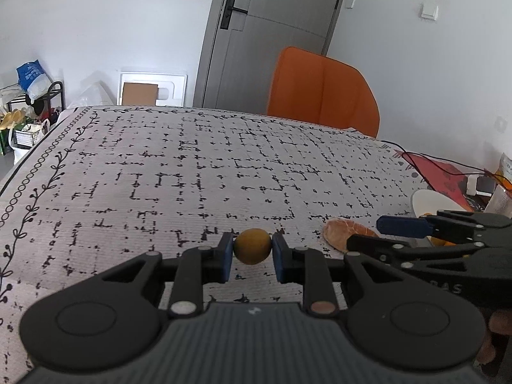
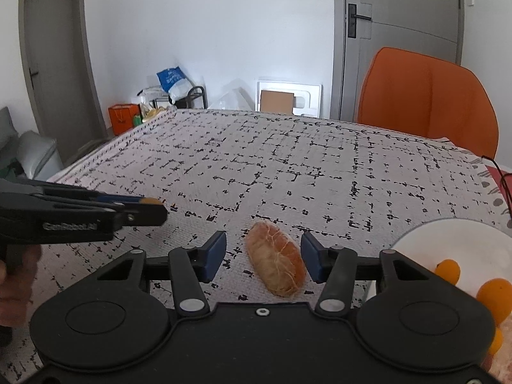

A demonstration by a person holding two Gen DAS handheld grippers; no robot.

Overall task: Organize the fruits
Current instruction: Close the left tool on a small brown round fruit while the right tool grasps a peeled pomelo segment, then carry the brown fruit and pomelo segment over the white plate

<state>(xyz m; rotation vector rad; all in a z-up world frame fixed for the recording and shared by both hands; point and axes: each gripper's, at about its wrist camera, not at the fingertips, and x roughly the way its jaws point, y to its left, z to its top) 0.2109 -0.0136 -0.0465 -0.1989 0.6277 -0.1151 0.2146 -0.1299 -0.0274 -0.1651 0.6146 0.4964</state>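
Two claws: left claw (image 1: 252,252) pinching round yellow fruit (image 1: 252,245); right claw (image 2: 263,257) spread around peeled orange segment (image 2: 276,261).

Table (image 1: 160,176): carries every fruit.
Small round fruit (image 1: 252,245): near the front edge, between the left gripper (image 1: 252,251) pads.
Peeled citrus segment (image 2: 276,260): right of it, between the spread fingers of the right gripper (image 2: 263,256), touching neither.
Plate (image 2: 448,240): at the right edge, small fruits (image 2: 448,270) on it.
Chair (image 1: 323,96): behind the far edge.
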